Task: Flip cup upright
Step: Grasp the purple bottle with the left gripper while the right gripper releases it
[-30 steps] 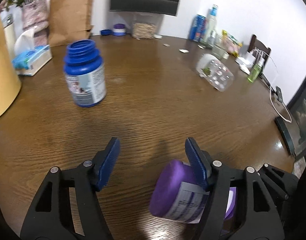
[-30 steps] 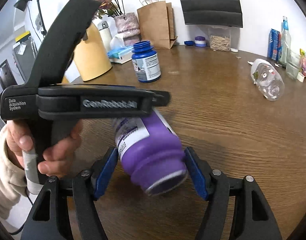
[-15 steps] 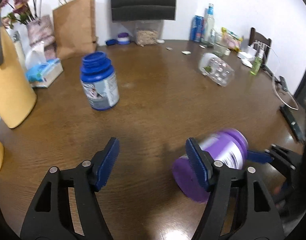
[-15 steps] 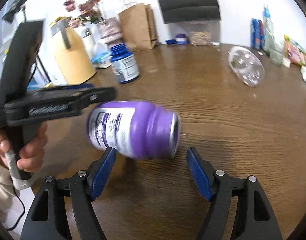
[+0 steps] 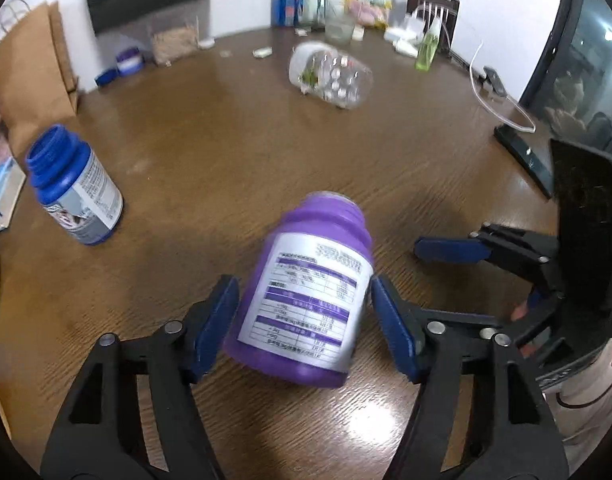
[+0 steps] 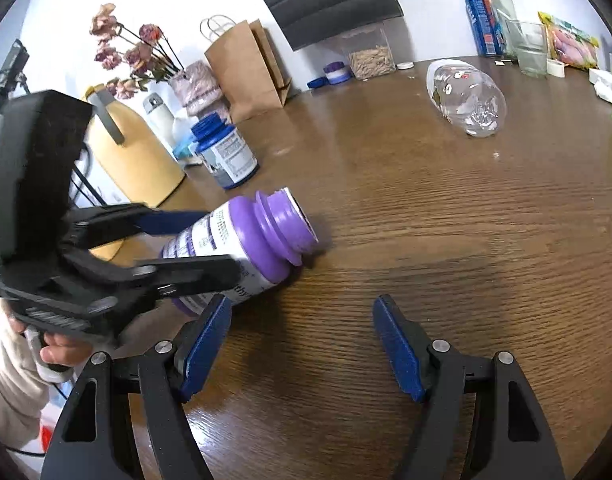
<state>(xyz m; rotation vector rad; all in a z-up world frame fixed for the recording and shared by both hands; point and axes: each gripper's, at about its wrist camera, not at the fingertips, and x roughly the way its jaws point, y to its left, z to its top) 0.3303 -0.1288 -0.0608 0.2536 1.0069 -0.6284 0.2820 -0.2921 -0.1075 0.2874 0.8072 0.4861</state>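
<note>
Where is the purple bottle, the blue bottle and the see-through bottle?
purple bottle point(image 5: 306, 300), left wrist view, on its white label.
blue bottle point(image 6: 226, 156), right wrist view, on its label.
see-through bottle point(image 6: 469, 98), right wrist view, on its clear side.

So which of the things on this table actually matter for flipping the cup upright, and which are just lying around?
Belongs to the job:
- purple bottle, tilted, between the left gripper's pads
- left gripper
- right gripper, open and off the bottle

Just lying about:
- blue bottle, already upright
- clear plastic bottle on its side
- paper bag
- yellow jug
- glass
</note>
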